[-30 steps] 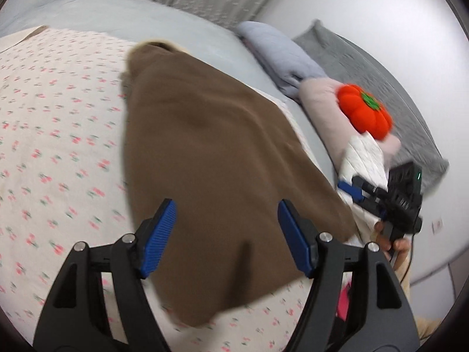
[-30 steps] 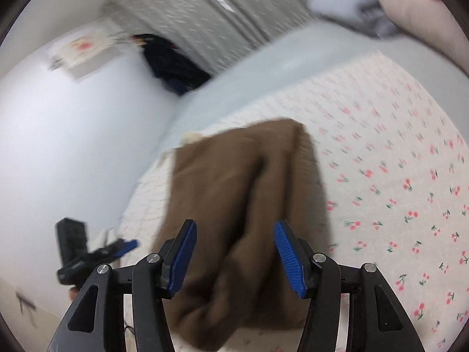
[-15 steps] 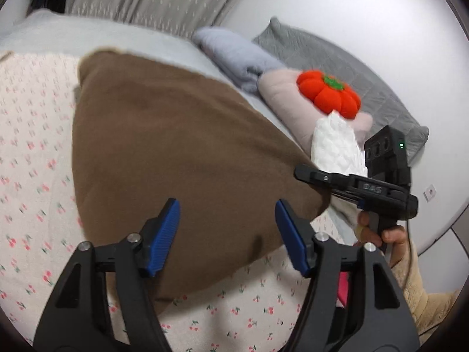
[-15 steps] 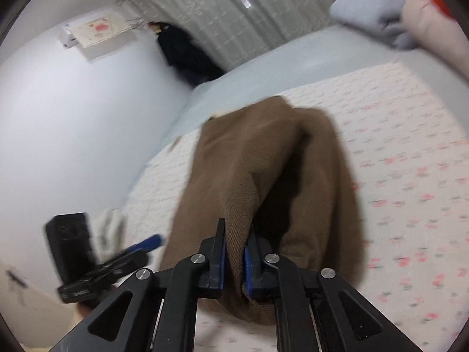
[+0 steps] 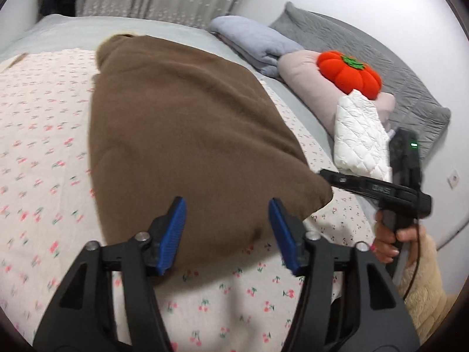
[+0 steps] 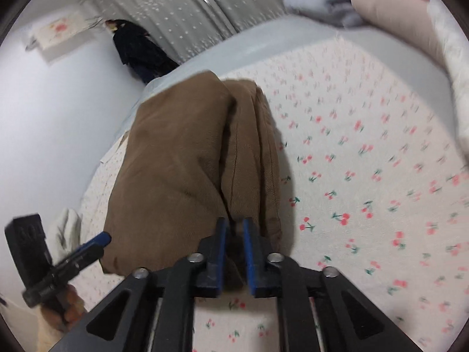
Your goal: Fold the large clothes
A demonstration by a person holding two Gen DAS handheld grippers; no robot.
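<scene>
A large brown garment [image 5: 187, 135] lies folded on the cherry-print bedspread [image 5: 44, 146]. My left gripper [image 5: 227, 234] is open, its blue pads on either side of the garment's near edge, holding nothing. My right gripper [image 6: 233, 234] is shut on the near corner of the brown garment [image 6: 187, 170], with cloth pinched between its pads. The right gripper also shows in the left wrist view [image 5: 325, 173], its tip at the garment's right corner. The left gripper shows at the lower left of the right wrist view [image 6: 99, 239].
Pillows line the bed's right side: a blue-grey one [image 5: 258, 44], a pink one [image 5: 304, 70] with an orange pumpkin cushion [image 5: 348, 73], a white quilted item [image 5: 360, 138] and a grey quilt [image 5: 366, 47]. A curtain [image 6: 187, 6] and a dark hanging garment [image 6: 137, 50] stand beyond the bed.
My right gripper closed on the garment's near corner about half a second ago and still holds it. The left gripper stayed open and drew nearer the garment's near edge.
</scene>
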